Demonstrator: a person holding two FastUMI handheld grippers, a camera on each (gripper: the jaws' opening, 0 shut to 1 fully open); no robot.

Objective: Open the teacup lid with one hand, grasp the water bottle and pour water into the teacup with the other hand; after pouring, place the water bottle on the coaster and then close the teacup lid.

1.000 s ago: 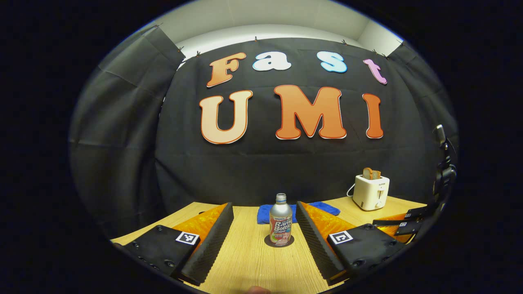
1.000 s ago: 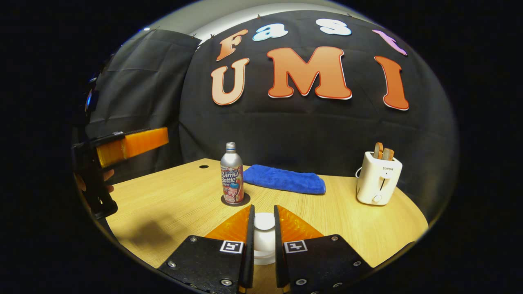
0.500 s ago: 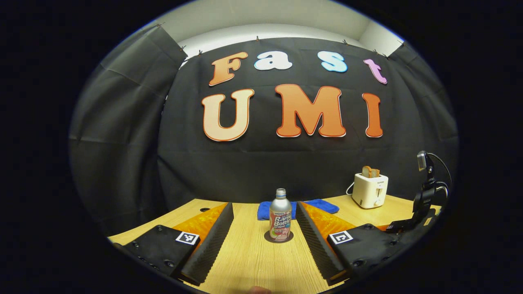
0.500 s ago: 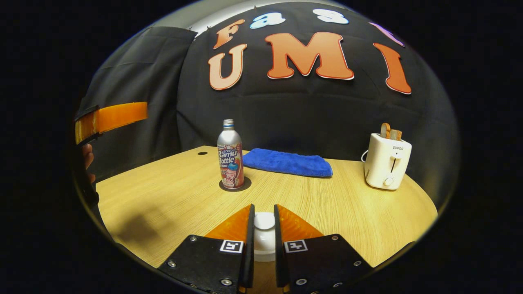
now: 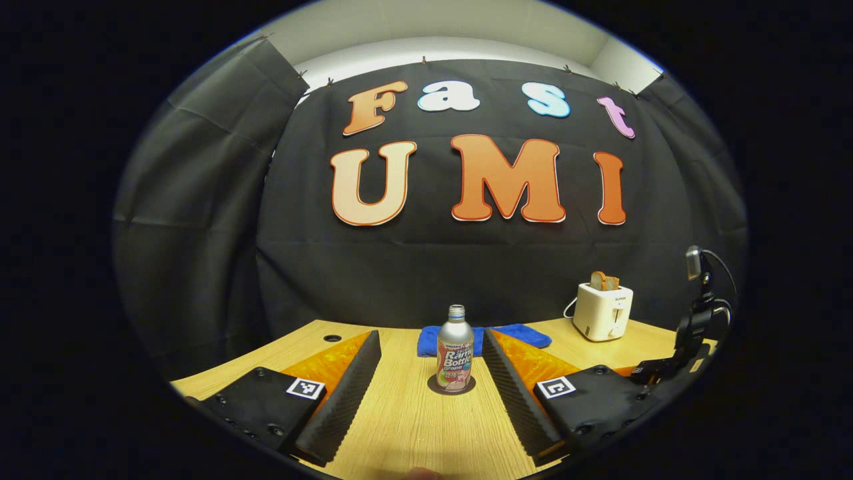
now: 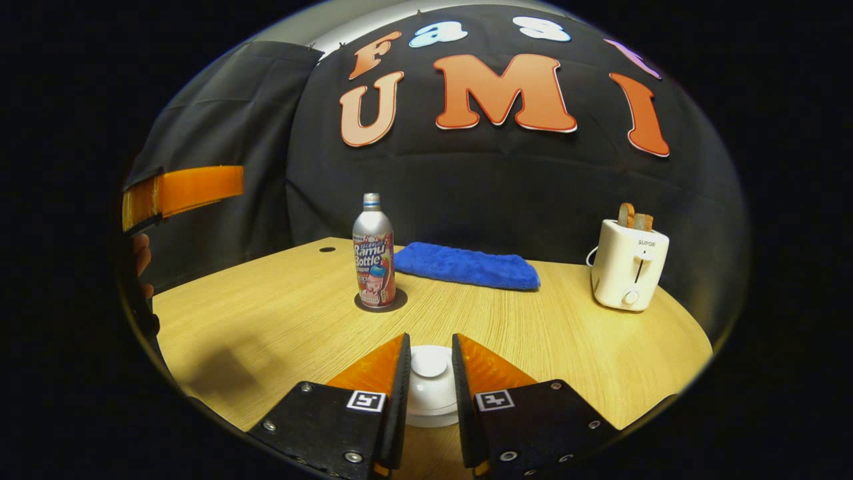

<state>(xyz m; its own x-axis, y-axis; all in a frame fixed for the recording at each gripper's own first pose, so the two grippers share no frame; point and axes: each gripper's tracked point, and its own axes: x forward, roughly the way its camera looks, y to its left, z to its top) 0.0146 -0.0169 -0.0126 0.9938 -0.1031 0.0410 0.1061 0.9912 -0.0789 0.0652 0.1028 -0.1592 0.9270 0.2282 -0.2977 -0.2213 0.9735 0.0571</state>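
We take the water bottle (image 5: pixel 455 348) as our landmark. It stands upright on its dark round coaster (image 5: pixel 451 385) on the worktop (image 5: pixel 413 427), long axis vertical, cap off or at least with a bare threaded neck showing.

In the left gripper view, our left tool (image 5: pixel 426 373) is spread wide, and the bottle sits dead ahead between its two fingers but farther out, not touched by either. This tool holds nothing.

In the right gripper view, the teacup lid (image 6: pixel 430 383) lies nearer to us than the bottle and slightly to its right, directly between the fingers of our right tool (image 6: pixel 428 380). The fingers stand narrow, flanking the white knob at the lid's top; whether they press on it or have just eased off, we cannot tell. The cup beneath is hidden by the lid and the fingers. From this view the left tool (image 6: pixel 180 193) hangs off to the bottle's left, raised above the worktop.

We judge that the bottle is already parked and the lid is down over the cup, so what remains turns on the right tool: the knob's axis is vertical and the tool straddles it from the near side, so backing straight away from the bottle clears it.

Beyond the bottle lie a blue cloth (image 6: pixel 466 267) and, farther right, a toaster (image 6: pixel 628 265).
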